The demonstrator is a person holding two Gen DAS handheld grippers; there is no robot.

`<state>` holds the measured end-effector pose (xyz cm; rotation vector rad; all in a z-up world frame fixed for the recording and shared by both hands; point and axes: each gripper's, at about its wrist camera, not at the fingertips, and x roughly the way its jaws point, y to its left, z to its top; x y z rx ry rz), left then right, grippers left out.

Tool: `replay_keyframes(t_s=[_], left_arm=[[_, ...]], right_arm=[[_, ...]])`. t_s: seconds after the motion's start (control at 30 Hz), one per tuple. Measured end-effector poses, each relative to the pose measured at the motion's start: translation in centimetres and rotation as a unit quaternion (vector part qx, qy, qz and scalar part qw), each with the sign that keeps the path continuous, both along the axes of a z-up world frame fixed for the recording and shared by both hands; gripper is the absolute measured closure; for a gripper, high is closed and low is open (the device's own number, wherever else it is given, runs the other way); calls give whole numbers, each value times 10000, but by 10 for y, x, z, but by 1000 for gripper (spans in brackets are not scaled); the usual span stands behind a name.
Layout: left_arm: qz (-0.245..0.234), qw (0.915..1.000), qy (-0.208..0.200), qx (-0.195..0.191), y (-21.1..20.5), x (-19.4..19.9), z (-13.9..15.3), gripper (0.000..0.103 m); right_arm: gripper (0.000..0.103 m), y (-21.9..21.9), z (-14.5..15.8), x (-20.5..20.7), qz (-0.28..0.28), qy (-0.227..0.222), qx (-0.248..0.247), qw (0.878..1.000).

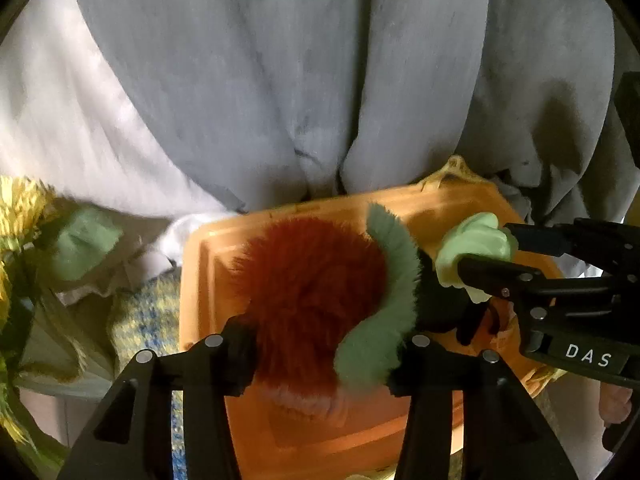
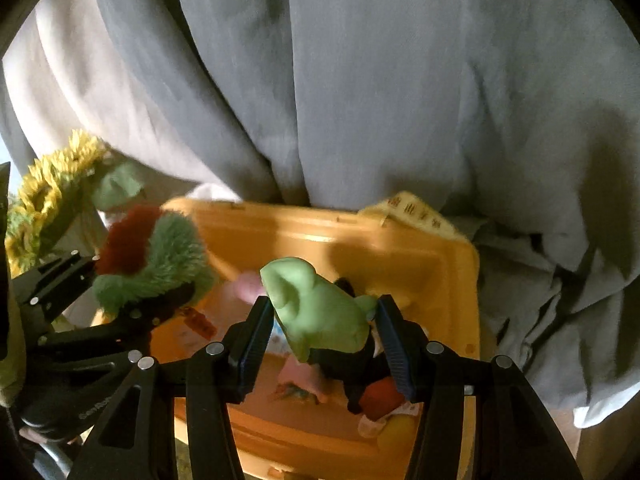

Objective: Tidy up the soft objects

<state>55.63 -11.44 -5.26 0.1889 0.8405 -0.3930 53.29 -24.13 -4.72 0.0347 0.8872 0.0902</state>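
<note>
A shaggy red and green plush toy [image 1: 320,300] is hanging over the orange plastic bin [image 1: 208,248], sitting between the fingers of the left gripper [image 1: 324,354]. The jaws are closing in on its fur from both sides, though whether the pads are truly pressing it cannot be told from the left wrist view. In the right wrist view the same toy [image 2: 152,256] is showing at the tip of the left gripper [image 2: 120,304], above the bin's left edge. The right gripper [image 2: 320,328] is pinching a pale green soft toy [image 2: 316,308] between its blue-ribbed pads, holding it over the bin's [image 2: 452,264] inside, where small pink, red and yellow items are lying. Behind the bin, a grey draped cloth [image 1: 320,60] is filling the background. To the left, yellow sunflowers [image 2: 52,184] are standing beside a green leaf [image 2: 116,188].
</note>
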Motion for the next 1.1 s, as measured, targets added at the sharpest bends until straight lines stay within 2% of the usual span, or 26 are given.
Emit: replay_keyframes(t_s=[0.1,0.17,0.2,0.23,0.33,0.43,0.57,0.73,0.93,1.1], left_arm=[[1,9999,75,77,2,-3,-4,43],[2,9999,65,97,3,-6,-3,41],[31,9999,52,115,3,-7,-1,35],[63,9999,30,141,4,-8,0,30],[195,9994,-76,288,7,-15,7,26],[456,9979,-227,388,14,-27,16,20],[896,9937,-529,403,27,-53,31,17],[1240,9855,-1102,349,41,-102,56,8],[1471,9744,-1681,249,63,-158,82,1],[1447,9678,-2047,243,80,-200,95,0]], right_arm=[[49,-2,-9,3,-22,226,55,9997],[44,-3,-14,3,-38,348,114,9993],[38,-4,-15,3,-57,393,142,9991],[36,-5,-14,2,-98,392,139,9991],[35,-7,-10,-3,-233,331,42,9992],[35,-9,-2,-14,-368,134,-164,9991],[35,-9,14,-39,-575,-214,-410,9973],[30,-2,31,-79,-646,-624,-338,9954],[22,14,51,-135,-791,-1177,-350,9893],[16,27,64,-180,-945,-1553,-340,9828]])
